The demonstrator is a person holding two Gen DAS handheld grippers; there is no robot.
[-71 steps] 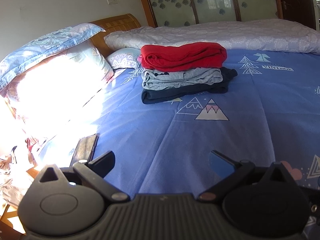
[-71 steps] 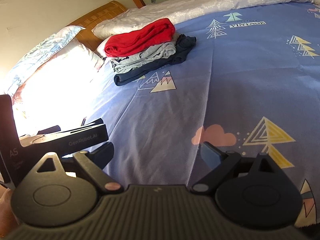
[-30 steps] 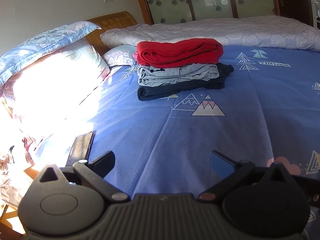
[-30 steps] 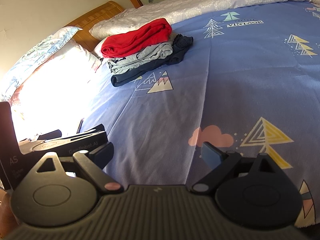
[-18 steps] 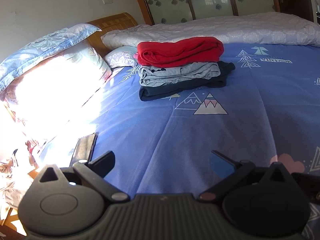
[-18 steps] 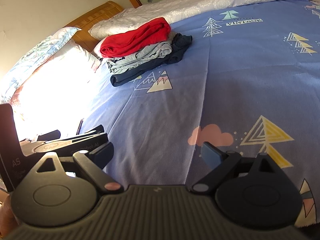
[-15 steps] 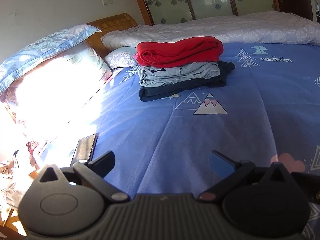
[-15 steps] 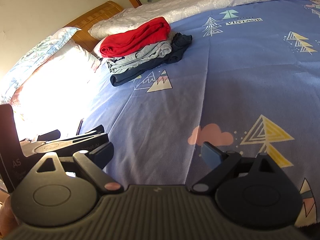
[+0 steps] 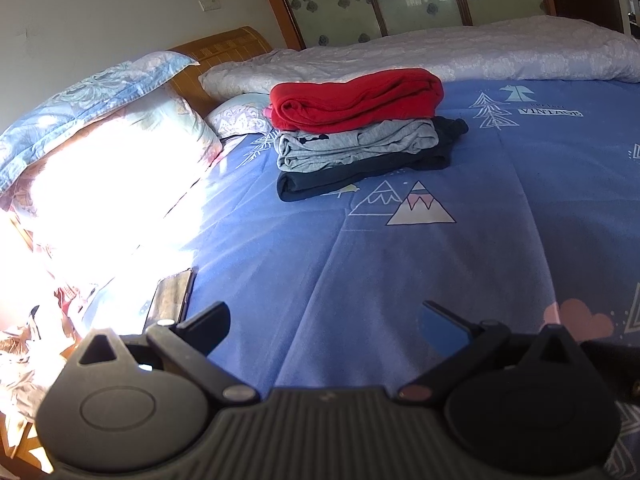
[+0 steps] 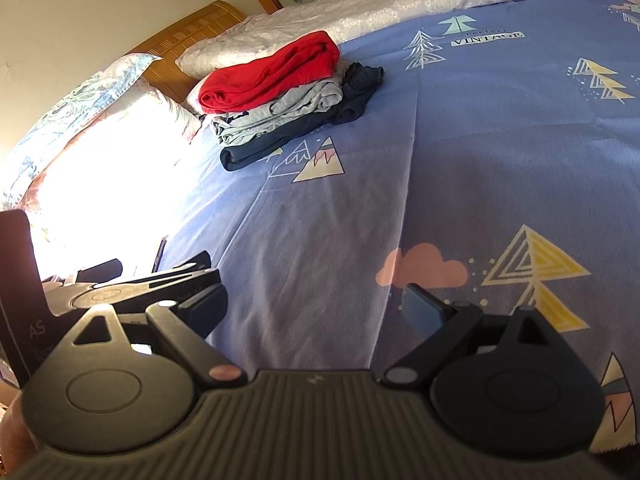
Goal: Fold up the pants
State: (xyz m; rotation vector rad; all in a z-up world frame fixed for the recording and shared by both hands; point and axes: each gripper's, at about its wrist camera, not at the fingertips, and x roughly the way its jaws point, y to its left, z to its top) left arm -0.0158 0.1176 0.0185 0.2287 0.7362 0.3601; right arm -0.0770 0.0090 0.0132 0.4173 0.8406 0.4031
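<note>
A stack of folded clothes sits far ahead on the blue patterned bedsheet (image 9: pixel 400 280): red pants (image 9: pixel 356 98) on top, a grey garment (image 9: pixel 356 146) in the middle, a dark navy one (image 9: pixel 360 172) at the bottom. The right wrist view shows the same red pants (image 10: pixel 272 70), grey garment (image 10: pixel 280 114) and navy garment (image 10: pixel 296 128). My left gripper (image 9: pixel 326 318) hovers low over bare sheet, open and holding nothing. My right gripper (image 10: pixel 314 304) is likewise open over the sheet (image 10: pixel 440 160), and the left gripper's body (image 10: pixel 132 284) lies just to its left.
Sunlit pillows (image 9: pixel 100 152) lie at the left by the wooden headboard (image 9: pixel 224 44). A white quilt (image 9: pixel 440 52) is bunched along the far side. A dark phone (image 9: pixel 170 294) rests near the bed's left edge. Cluttered items (image 9: pixel 24 344) sit beyond that edge.
Both grippers have only drifted slightly; the view of the stack shifts a little. Jaws stay open and the clothes have not moved.
</note>
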